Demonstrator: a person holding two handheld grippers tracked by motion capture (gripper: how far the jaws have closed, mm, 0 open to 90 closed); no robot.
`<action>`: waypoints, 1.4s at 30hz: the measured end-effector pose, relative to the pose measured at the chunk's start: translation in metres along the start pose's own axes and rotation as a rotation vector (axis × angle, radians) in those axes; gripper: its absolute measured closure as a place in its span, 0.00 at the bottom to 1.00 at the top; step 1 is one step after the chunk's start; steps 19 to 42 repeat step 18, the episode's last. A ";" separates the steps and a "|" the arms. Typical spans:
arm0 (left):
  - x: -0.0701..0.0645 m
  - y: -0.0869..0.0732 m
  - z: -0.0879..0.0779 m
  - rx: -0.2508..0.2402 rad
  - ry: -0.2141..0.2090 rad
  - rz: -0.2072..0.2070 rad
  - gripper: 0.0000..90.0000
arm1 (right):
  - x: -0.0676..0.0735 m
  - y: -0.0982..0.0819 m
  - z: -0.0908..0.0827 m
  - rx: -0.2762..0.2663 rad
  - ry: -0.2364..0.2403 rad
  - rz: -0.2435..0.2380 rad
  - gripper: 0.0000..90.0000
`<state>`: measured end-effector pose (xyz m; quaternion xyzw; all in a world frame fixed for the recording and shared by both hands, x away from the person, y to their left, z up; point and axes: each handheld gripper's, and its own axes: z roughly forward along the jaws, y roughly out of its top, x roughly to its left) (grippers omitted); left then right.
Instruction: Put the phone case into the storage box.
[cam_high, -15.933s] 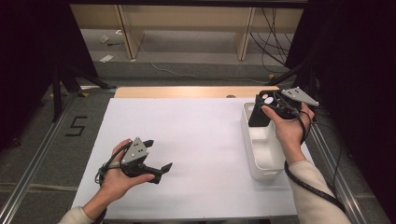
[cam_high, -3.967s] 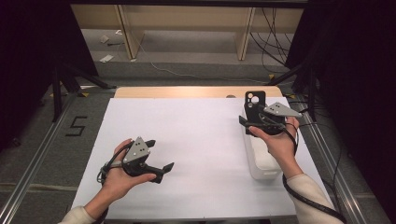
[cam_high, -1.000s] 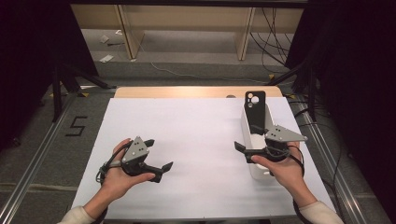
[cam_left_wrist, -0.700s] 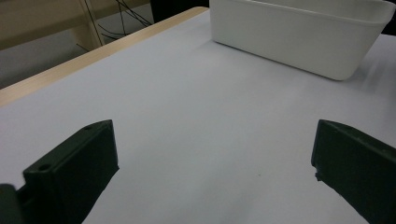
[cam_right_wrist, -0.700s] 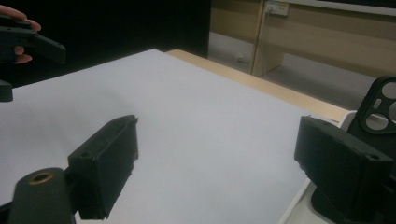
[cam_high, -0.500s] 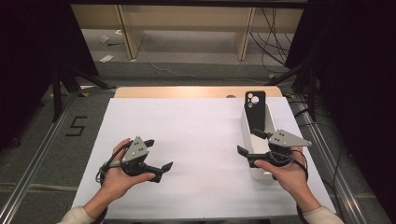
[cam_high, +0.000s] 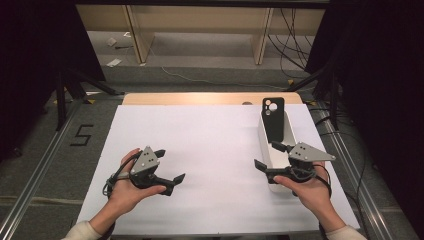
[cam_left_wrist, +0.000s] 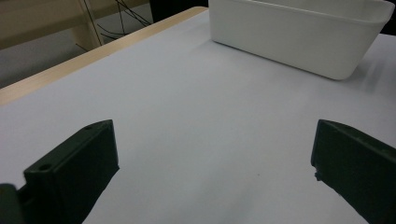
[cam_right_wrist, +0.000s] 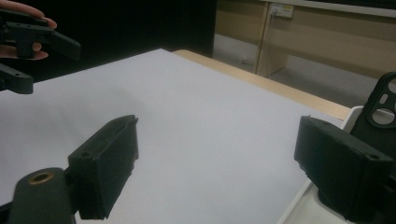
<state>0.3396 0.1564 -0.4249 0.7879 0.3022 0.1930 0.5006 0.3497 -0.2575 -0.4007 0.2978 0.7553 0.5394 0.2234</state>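
High view: our left gripper (cam_high: 169, 166) sits near-left on the white table (cam_high: 210, 145), jaws apart, nothing between. Our right gripper (cam_high: 267, 156) hovers at the near end of the white bin (cam_high: 265, 145), jaws apart, empty. The black phone case (cam_high: 273, 119) stands upright in the bin's far end. Left gripper view: jaws wide, bin (cam_left_wrist: 299, 37) ahead. Right gripper view: jaws wide, phone case (cam_right_wrist: 380, 116) far right.

Lab recording bay: white-topped table (cam_high: 210, 150) on metal rails (cam_high: 40, 175), black curtains (cam_high: 30, 60) at both sides, loose cables (cam_high: 295, 35) on the floor, floor marking "5" (cam_high: 82, 135), bare wooden shelving (cam_high: 200, 25) behind.
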 end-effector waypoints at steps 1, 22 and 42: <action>0.000 0.000 0.000 0.000 0.000 0.001 0.00 | 0.000 0.000 0.000 0.003 0.001 -0.001 0.16; 0.001 0.000 0.001 0.002 -0.001 0.000 0.00 | 0.000 -0.002 0.002 0.007 0.008 0.007 0.16; 0.001 0.000 0.001 0.002 -0.001 0.000 0.00 | 0.000 -0.002 0.002 0.007 0.008 0.007 0.16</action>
